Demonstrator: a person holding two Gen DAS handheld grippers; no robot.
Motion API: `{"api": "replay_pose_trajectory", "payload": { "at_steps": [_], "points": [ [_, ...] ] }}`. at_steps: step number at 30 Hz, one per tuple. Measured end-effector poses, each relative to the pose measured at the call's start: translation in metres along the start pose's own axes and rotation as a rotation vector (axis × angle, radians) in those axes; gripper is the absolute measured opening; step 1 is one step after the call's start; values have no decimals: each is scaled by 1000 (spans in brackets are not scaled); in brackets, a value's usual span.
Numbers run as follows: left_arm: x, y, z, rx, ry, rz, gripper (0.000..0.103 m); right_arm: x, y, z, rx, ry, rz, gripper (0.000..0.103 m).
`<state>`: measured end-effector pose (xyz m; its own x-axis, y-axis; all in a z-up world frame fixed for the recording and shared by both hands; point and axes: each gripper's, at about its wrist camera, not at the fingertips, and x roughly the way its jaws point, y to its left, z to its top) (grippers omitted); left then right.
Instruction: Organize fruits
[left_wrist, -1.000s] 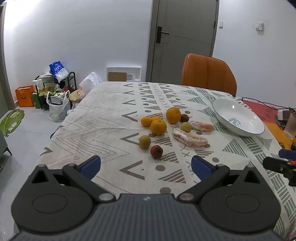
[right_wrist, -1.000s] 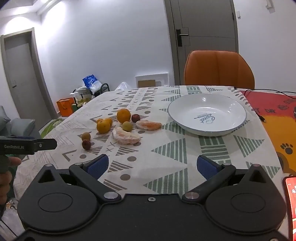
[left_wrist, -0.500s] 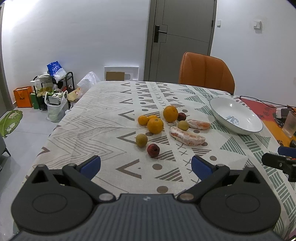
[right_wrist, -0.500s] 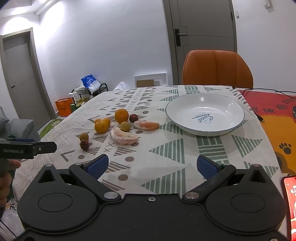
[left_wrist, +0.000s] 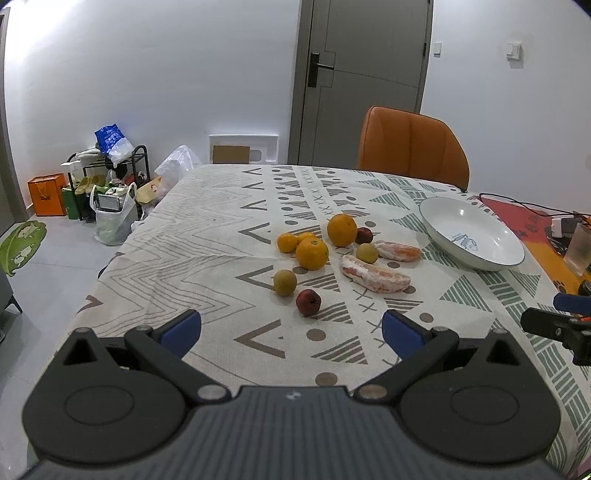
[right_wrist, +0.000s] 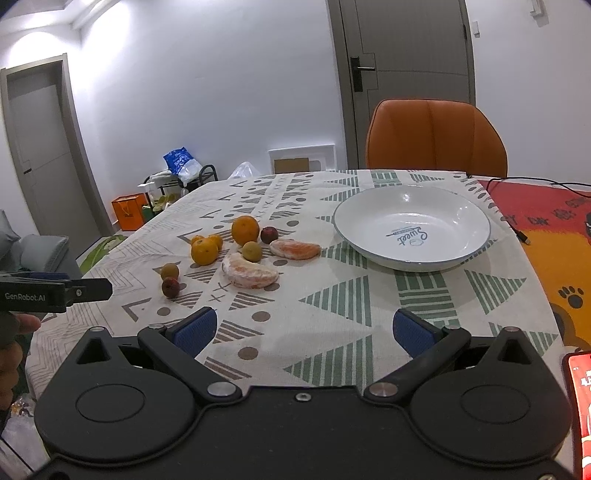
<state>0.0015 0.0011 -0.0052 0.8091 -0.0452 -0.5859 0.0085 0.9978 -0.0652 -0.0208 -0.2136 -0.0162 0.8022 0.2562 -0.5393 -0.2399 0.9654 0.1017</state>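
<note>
Both views are drawing back slightly from the fruit; left gripper and right gripper are hanging spread, empty. Peeled segments ahead are looking soft; judged best pinched lightly mid-body.

Across my worktop, draped in a patterned cloth, an orange chair stands before a grey door. A black rack with bags and an orange box sit along the wall. A glass stands at my right.
</note>
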Motion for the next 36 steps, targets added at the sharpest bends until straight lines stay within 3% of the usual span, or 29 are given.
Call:
{"api": "replay_pose_trajectory", "payload": {
  "at_steps": [31, 36],
  "points": [
    [4, 0, -2, 19, -15, -12, 103, 3, -1, -1, -2, 2, -2, 103],
    [11, -2, -4, 22, -21, -21, 103, 4, -6, 1, 0, -31, -8, 103]
  ]
}}
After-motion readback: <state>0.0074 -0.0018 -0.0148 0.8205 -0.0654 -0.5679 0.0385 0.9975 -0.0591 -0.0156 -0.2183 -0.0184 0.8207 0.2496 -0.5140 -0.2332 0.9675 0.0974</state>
